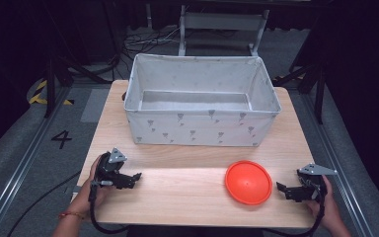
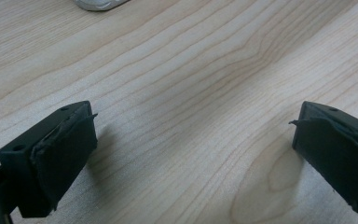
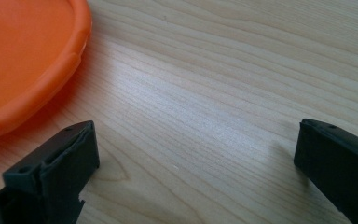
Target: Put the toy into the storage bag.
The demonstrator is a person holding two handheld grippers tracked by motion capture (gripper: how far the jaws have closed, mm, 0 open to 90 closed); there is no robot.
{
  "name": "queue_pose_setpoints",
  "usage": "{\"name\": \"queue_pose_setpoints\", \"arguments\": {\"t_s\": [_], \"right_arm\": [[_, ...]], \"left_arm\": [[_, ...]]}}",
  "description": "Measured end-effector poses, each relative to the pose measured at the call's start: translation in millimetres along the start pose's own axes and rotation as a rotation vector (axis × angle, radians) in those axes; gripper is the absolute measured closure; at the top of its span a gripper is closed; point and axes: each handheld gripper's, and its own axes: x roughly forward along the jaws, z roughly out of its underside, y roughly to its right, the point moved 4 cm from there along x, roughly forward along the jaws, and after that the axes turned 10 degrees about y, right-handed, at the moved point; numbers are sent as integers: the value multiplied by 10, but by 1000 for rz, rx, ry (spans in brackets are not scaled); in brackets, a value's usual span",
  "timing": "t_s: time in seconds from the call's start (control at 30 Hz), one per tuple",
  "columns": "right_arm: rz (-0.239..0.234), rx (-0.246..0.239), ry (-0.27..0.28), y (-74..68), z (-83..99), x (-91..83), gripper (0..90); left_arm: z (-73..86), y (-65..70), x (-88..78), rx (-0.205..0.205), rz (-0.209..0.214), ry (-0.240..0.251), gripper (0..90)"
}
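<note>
An orange round plate (image 1: pixel 248 181) lies on the wooden table (image 1: pixel 177 187), right of centre near the front edge. Its rim (image 3: pixel 32 70) fills the upper left of the right gripper view. My right gripper (image 1: pixel 285 190) rests on the table just right of the plate, jaws open and pointing toward it, with bare wood between them (image 3: pixel 196 149). My left gripper (image 1: pixel 133 178) sits at the table's front left, held by a hand, pointing right. In the left gripper view its jaws stand wide apart over bare wood (image 2: pixel 191 144), holding nothing.
A large grey fabric bin (image 1: pixel 202 101) with an open top stands across the back half of the table; its corner (image 2: pixel 100 3) peeks in at the top of the left gripper view. Cables and frame legs lie on the floor behind.
</note>
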Motion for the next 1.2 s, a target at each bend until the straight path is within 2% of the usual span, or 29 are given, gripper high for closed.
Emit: {"name": "queue_pose_setpoints", "arguments": {"t_s": [0.23, 0.33, 0.5, 0.6, 0.67, 0.73, 0.8, 0.83, 0.93, 1.0, 1.07, 1.2], "right_arm": [[-23, -21, 1, 11, 4, -9, 4], [-33, -24, 0, 19, 7, -12, 4], [-50, -36, -9, 18, 21, -45, 15], [-52, -41, -2, -26, 14, -82, 111], [-58, -46, -16, -46, -4, -95, 168], [-79, -56, -36, -62, -24, -93, 160], [-123, -56, -22, -85, -60, -96, 185], [-160, -55, -8, -107, -93, -105, 181], [-180, -80, 9, -180, -200, -129, 203], [-210, -84, 17, -227, -274, -136, 203], [-227, -111, 21, -293, -364, -125, 205], [-278, -155, 5, -467, -515, 3, 193]], "left_arm": [[27, -16, -36, 22, 16, 2, 2], [48, -29, -63, 35, 40, -3, 2], [50, -29, -62, 34, 44, -1, 2], [49, -30, -62, 34, 45, -2, 1], [49, -31, -63, 37, 44, -3, 1], [49, -30, -62, 34, 45, -2, 1], [50, -29, -62, 34, 45, -2, 1], [50, -29, -62, 34, 45, -2, 1], [50, -29, -62, 34, 45, -2, 1], [50, -29, -63, 34, 44, -2, 1], [49, -31, -63, 36, 43, -2, 1], [50, -31, -63, 36, 40, -1, 1]]}}
